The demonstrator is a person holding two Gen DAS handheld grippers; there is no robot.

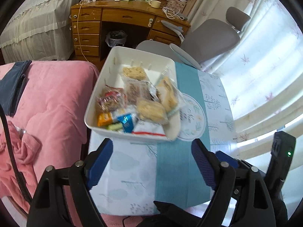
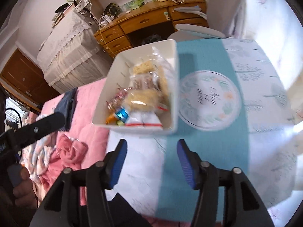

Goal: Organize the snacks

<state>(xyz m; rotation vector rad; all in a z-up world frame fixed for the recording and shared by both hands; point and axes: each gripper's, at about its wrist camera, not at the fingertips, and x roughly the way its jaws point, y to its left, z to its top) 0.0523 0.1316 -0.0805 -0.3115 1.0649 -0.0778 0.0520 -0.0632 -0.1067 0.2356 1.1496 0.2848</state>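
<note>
A white rectangular bin (image 1: 98, 87) (image 2: 175, 71) stands on the small table, filled with several wrapped snacks: pale rice bars (image 1: 151, 109) (image 2: 144, 98), a blue packet (image 1: 126, 120) (image 2: 122, 114), an orange one (image 1: 104, 118). One clear-wrapped bar (image 1: 170, 92) leans over the bin's right rim. My left gripper (image 1: 152, 157) hangs open above the tablecloth, just short of the bin's near wall, nothing between its blue pads. My right gripper (image 2: 151, 155) is also open and empty, in front of the bin. In the right wrist view the left tool's black body (image 2: 37, 128) shows at left, held by a hand (image 2: 20, 185).
The table carries a white and teal leaf-print cloth (image 1: 176, 172) (image 2: 208, 151) with a round printed mat (image 1: 195, 117) (image 2: 210, 98) right of the bin. A pink quilted bed (image 1: 49, 102) (image 2: 89, 132) lies left. A wooden desk (image 1: 113, 22) and grey chair (image 1: 210, 37) stand behind.
</note>
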